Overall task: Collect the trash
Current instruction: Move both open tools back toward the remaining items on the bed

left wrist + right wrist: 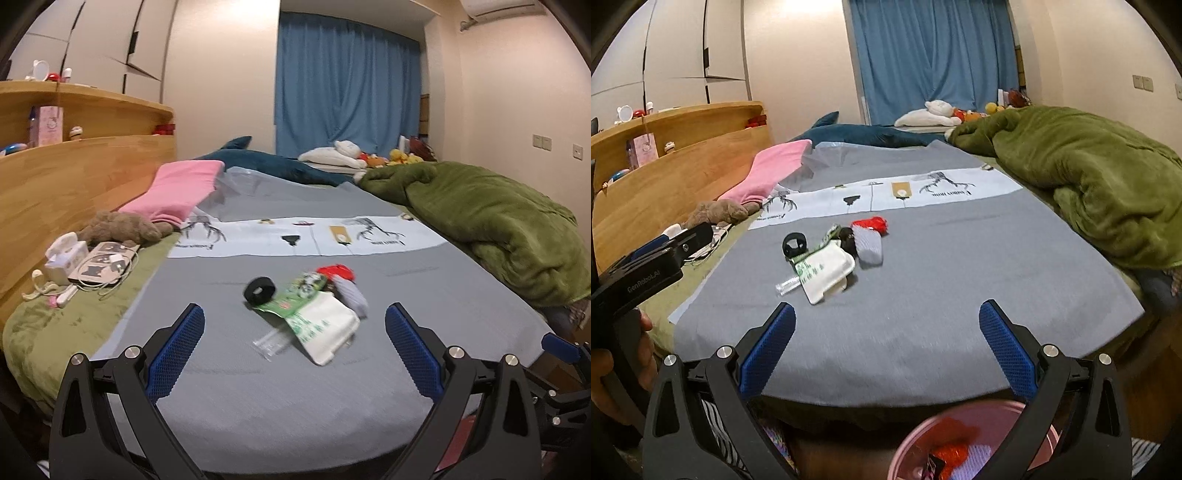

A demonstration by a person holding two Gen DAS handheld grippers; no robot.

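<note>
A small heap of trash lies on the grey bed cover [258,387] [942,295]: a white-and-green packet [325,332] [827,273], a black tape roll [259,290] [794,244], a red wrapper [338,272] [871,224], a grey pouch [352,295] [868,243] and a clear plastic piece [271,341] [788,286]. My left gripper [294,314] hangs open just short of the heap, nothing between its blue fingers. My right gripper [887,314] is open too, nearer the bed's front edge, right of the heap. A pink bin [960,443] with red scraps inside sits below it.
A green blanket [491,221] [1089,177] is bunched along the right side. A pink pillow [181,192], brown plush [122,229], tissue box [64,258] and cables lie by the wooden headboard [74,177] at left. A hand [613,369] holds the left gripper's body [646,273].
</note>
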